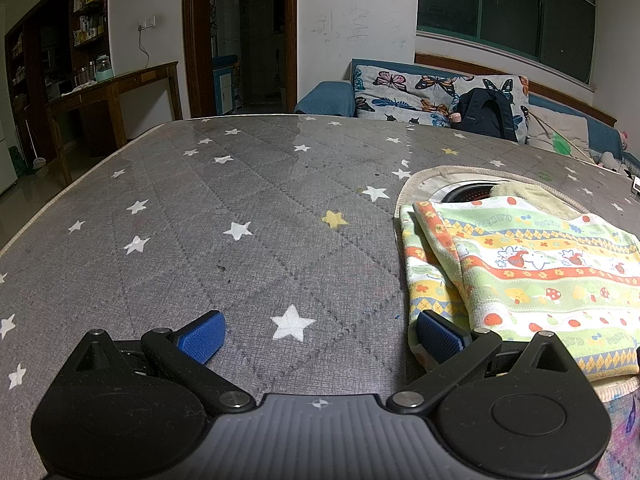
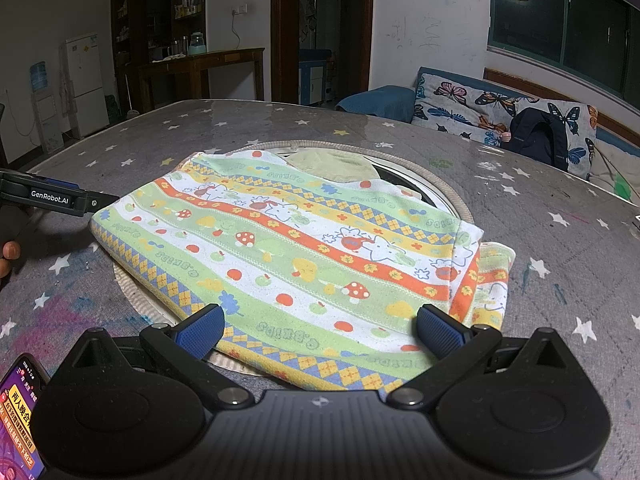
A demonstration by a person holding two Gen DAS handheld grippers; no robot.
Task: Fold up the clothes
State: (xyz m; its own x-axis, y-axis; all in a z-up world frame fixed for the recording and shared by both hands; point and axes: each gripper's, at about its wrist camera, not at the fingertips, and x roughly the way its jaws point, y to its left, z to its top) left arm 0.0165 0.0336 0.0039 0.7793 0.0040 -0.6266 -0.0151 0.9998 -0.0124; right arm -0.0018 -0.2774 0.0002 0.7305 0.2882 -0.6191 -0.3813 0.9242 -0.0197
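On the bench (image 2: 520,184), a grey one with stars, lies a folded cloth (image 2: 304,248) with stripes, mushrooms and little animals. It sits on top of a round mat (image 2: 448,192), and a pale green cloth (image 2: 332,165) peeks out behind it.

The right claw (image 2: 320,330) is right at the cloth's near edge, pointing straight at it. Its two blue pads (image 2: 440,334) are spread wide, holding nothing. The near edge runs across between them. The cloth's long side goes from near left to far right.

The left claw (image 1: 320,336) is spread wide too, and empty. The cloth (image 1: 520,272) is off to its right side. Only its right pad (image 1: 438,336) reaches the cloth's corner; whether it touches, I cannot tell.

So I think the right claw is nearer and better placed to pinch the near edge. The left claw would need to move right first.
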